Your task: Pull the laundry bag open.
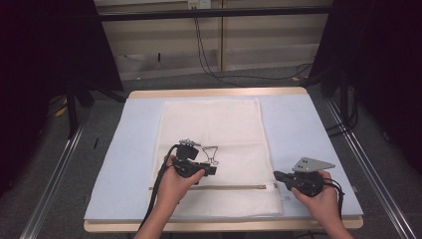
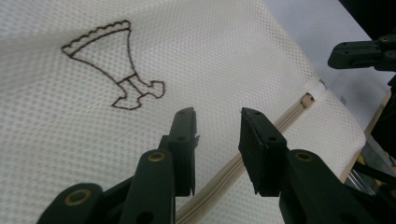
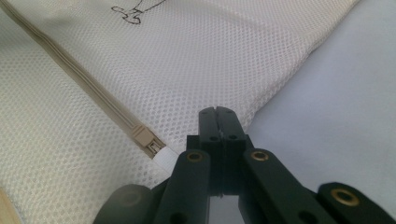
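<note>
A white mesh laundry bag (image 1: 214,124) lies flat on the table, with a brown embroidered motif (image 1: 210,153) (image 2: 116,70) and a beige zipper (image 1: 214,187) (image 2: 289,114) across its near part. My left gripper (image 1: 213,171) (image 2: 217,114) hovers over the bag just beyond the zipper, open with nothing between its jaws. My right gripper (image 1: 276,175) (image 3: 217,111) is shut at the bag's right edge, beside the zipper's end stop (image 3: 145,139) and white tab (image 3: 164,158). Whether it pinches any cloth I cannot tell. It also appears far off in the left gripper view (image 2: 359,53).
The bag rests on a light blue mat (image 1: 298,129) over a wooden table (image 1: 219,92). Bare mat runs along both sides of the bag. Metal rails (image 1: 368,159) flank the table, and cables (image 1: 209,64) lie on the floor behind it.
</note>
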`<state>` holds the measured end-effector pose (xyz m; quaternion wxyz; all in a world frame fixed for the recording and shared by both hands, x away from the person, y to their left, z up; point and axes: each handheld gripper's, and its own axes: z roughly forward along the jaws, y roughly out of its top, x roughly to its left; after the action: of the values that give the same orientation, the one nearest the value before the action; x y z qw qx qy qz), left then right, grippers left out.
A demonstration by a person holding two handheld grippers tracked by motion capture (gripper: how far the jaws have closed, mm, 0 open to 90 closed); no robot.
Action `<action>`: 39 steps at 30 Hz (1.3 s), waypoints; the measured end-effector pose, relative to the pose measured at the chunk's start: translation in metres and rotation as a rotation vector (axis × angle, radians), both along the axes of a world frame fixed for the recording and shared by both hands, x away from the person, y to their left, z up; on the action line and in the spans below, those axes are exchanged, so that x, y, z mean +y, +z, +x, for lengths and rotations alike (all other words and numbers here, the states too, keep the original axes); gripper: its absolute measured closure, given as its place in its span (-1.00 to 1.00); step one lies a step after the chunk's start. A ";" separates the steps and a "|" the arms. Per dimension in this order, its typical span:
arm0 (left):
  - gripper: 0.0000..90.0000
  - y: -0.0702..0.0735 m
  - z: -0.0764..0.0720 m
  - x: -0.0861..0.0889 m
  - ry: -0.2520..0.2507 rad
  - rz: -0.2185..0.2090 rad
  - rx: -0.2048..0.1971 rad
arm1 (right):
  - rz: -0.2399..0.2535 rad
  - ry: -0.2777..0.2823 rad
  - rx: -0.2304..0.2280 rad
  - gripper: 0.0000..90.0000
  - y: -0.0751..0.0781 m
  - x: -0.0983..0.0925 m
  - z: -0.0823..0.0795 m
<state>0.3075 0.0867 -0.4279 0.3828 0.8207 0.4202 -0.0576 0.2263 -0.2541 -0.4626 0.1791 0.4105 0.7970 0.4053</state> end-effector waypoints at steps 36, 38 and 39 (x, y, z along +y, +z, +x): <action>0.16 -0.014 -0.008 -0.065 -0.086 -0.102 0.125 | -0.007 0.035 -0.009 1.00 -0.006 0.002 -0.005; 0.16 -0.014 -0.009 -0.069 -0.096 -0.077 0.125 | -0.008 0.033 -0.008 1.00 -0.005 0.002 -0.006; 0.15 -0.014 -0.009 -0.070 -0.104 -0.065 0.131 | -0.007 0.036 -0.008 1.00 -0.005 0.002 -0.006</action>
<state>0.2986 0.0169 -0.4420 0.3775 0.8231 0.3989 -0.1445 0.2206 -0.2523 -0.4677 0.1765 0.3939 0.8048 0.4075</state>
